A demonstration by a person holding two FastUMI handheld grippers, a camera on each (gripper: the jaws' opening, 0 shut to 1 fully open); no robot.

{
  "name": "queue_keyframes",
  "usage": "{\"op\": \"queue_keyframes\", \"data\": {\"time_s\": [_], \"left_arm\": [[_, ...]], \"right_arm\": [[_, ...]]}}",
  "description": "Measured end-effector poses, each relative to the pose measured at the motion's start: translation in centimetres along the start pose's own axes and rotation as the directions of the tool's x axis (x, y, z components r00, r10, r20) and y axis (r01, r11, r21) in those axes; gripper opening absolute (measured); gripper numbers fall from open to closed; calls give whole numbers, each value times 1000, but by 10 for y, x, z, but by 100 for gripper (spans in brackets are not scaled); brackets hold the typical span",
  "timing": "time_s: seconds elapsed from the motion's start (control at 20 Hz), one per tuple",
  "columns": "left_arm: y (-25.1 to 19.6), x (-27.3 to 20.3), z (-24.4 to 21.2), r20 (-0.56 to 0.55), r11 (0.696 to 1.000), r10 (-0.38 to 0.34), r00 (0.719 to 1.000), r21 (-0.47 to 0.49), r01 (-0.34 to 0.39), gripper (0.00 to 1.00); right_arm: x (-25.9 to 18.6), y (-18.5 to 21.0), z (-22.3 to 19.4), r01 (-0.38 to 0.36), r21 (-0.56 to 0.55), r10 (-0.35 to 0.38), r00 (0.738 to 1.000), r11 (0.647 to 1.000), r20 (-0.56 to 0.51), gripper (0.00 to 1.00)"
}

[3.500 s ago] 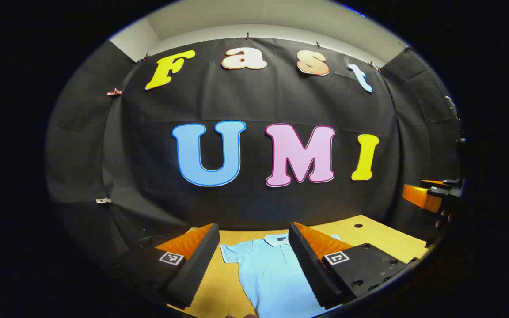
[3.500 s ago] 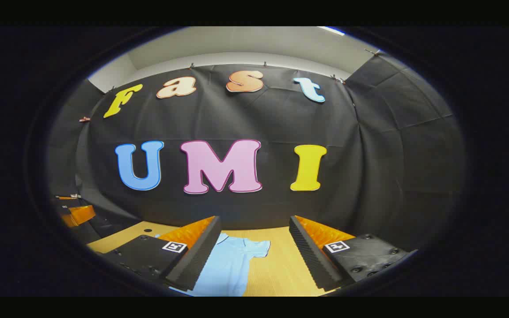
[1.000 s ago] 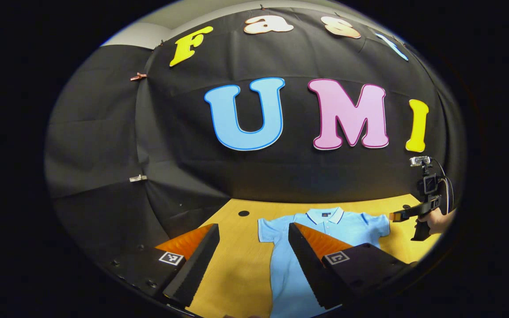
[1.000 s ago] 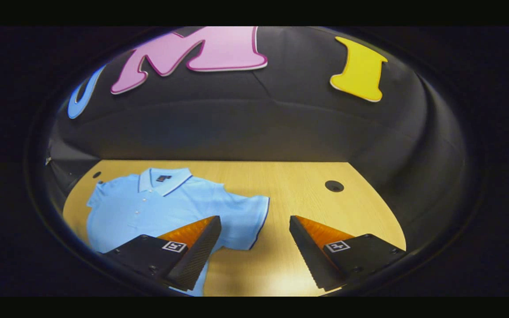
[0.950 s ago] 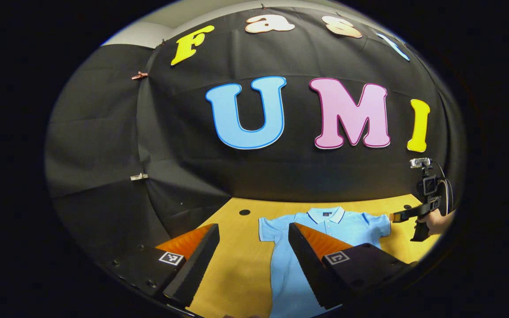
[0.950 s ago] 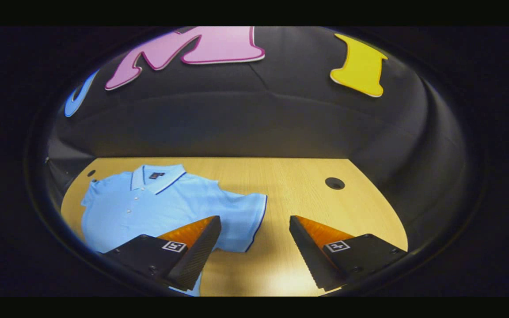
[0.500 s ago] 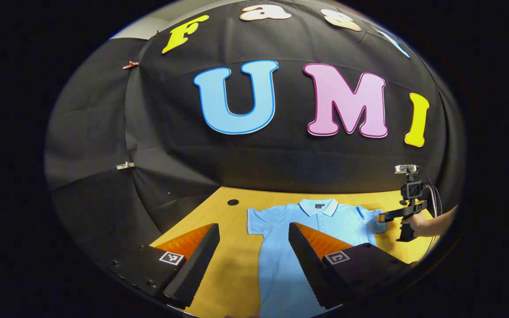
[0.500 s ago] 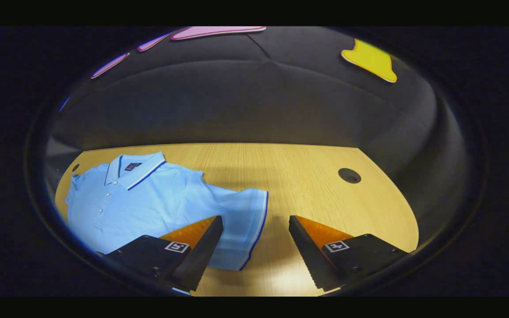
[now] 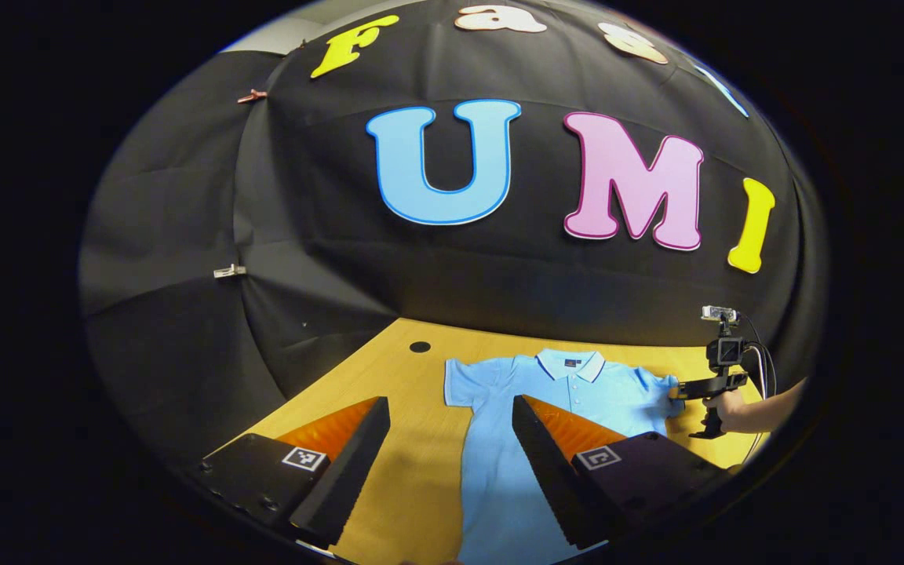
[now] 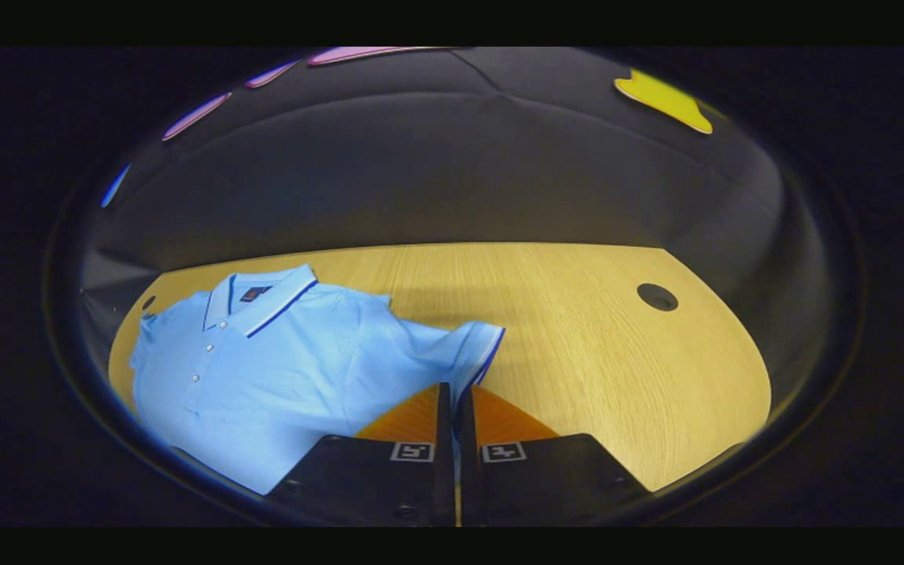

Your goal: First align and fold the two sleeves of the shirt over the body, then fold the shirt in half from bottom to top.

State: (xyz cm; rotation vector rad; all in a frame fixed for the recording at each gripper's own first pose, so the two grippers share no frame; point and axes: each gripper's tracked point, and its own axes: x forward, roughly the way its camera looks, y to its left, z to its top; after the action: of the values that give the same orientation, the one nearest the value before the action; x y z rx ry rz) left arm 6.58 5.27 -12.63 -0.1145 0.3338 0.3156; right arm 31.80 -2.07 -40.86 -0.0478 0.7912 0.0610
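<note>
A light blue polo shirt lies flat on the wooden desk, collar toward the booth wall. The right claw is pinched together on the hem of the shirt's sleeve, both fingers pressing the cloth. The left claw hangs wide apart above the shirt's body, holding nothing, near the other sleeve.

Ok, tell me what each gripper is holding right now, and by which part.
The right gripper is shut on the shirt, pinching the cuff edge of one sleeve. The left gripper is open above the table, holding nothing.
</note>
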Motion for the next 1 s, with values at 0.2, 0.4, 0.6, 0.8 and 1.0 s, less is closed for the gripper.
{"op": "queue_keyframes", "data": {"time_s": [0.2, 0.4, 0.6, 0.8, 1.0], "left_arm": [[12, -3, -8, -6, 1000, 12, 1000, 9, -12, 99], [18, 1, -9, -2, 1000, 11, 1000, -2, -11, 100], [18, 5, -11, 1, 1000, -3, 1000, -17, 3, 100], [15, 7, -11, 3, 1000, -20, 1000, -21, 21, 100], [9, 21, -12, -3, 998, -53, 999, -37, 53, 100]], "right_arm": [[-12, -1, 17, 38, -57, -36, 998, 998, 43, 7], [-37, 21, 53, 57, -213, -31, 992, 975, 121, 7], [-52, 89, 67, -17, -361, 76, 986, 933, 151, 7], [-54, 165, 42, -145, -377, 193, 977, 915, 94, 7], [-76, 225, 19, -312, -348, 346, 937, 884, 41, 26]]}}
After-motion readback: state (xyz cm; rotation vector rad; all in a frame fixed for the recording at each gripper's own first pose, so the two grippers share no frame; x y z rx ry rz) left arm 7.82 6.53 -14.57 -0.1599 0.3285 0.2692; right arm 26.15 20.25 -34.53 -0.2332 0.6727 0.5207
